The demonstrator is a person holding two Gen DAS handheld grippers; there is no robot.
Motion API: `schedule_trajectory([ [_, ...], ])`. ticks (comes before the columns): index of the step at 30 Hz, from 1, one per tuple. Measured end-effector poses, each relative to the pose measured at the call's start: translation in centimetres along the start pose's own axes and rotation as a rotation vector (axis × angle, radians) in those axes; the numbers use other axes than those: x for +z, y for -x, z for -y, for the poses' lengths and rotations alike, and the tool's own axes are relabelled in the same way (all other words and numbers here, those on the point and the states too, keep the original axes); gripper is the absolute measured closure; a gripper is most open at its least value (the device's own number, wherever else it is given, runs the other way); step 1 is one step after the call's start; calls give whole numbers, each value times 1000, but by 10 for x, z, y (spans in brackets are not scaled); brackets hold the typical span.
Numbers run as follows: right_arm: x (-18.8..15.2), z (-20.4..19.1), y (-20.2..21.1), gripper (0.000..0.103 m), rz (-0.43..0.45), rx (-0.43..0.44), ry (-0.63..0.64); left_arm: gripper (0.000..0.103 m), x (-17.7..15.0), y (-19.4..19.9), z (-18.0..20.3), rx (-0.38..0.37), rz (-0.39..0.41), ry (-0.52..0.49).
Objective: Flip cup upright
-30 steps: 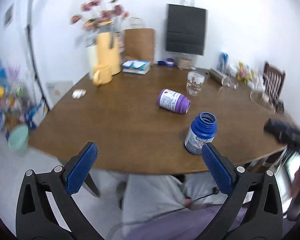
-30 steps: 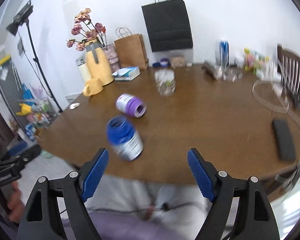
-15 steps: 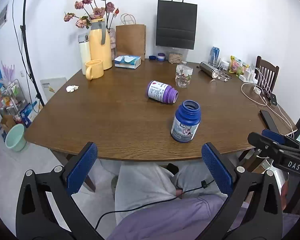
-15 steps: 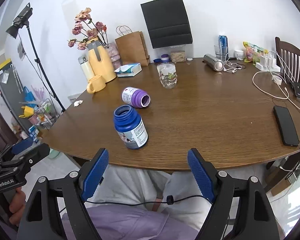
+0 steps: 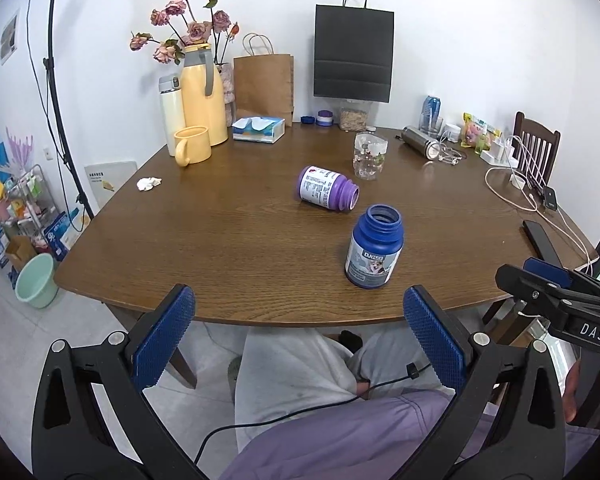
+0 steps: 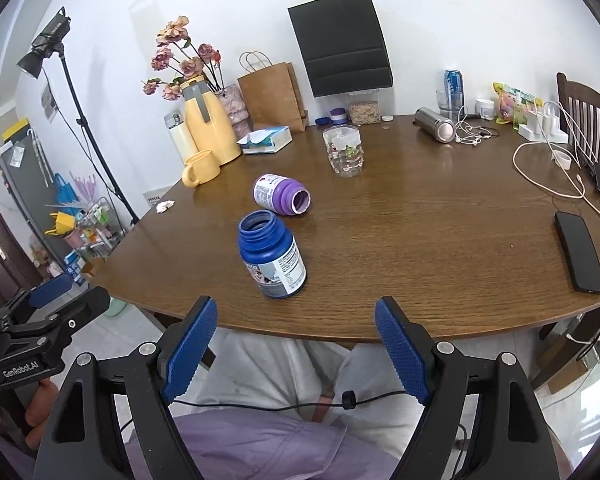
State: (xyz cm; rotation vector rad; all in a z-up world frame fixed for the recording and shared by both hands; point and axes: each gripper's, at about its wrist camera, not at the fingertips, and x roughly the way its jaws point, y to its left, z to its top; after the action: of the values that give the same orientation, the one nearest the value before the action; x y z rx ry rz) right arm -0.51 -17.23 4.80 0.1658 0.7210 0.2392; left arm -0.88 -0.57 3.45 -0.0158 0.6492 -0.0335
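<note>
A purple bottle (image 5: 327, 189) (image 6: 281, 194) lies on its side mid-table, its open mouth pointing right. Nearer the front edge a blue bottle (image 5: 375, 247) (image 6: 272, 259) stands upright with no lid. Behind them is a clear patterned cup (image 5: 369, 156) (image 6: 343, 151); I cannot tell which end is up. My left gripper (image 5: 298, 304) and right gripper (image 6: 296, 312) hover open and empty off the table's front edge, above a person's lap. Each also shows in the other's view: the right gripper (image 5: 556, 300) at the right edge, the left gripper (image 6: 48, 320) at the left edge.
The round wooden table (image 5: 220, 240) carries a yellow mug (image 5: 192, 145), a yellow flask (image 5: 202, 100), a tissue box (image 5: 258, 129) and paper bags at the back. A black phone (image 6: 579, 257), cables and a metal flask (image 6: 434, 125) lie to the right. A chair (image 6: 584, 116) stands far right.
One second ago both views were blurred by motion and have since steadied. The bottles and cup stay where they were. Both grippers stay open.
</note>
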Motion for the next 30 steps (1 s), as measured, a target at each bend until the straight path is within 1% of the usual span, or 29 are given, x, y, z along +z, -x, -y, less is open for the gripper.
schedule_trajectory([
  [20, -1, 3, -2, 18, 6, 8, -25, 0, 0, 1, 0, 15, 8, -7],
  [30, -4, 3, -3, 18, 1, 7, -13, 0, 2, 1, -2, 22, 6, -11],
])
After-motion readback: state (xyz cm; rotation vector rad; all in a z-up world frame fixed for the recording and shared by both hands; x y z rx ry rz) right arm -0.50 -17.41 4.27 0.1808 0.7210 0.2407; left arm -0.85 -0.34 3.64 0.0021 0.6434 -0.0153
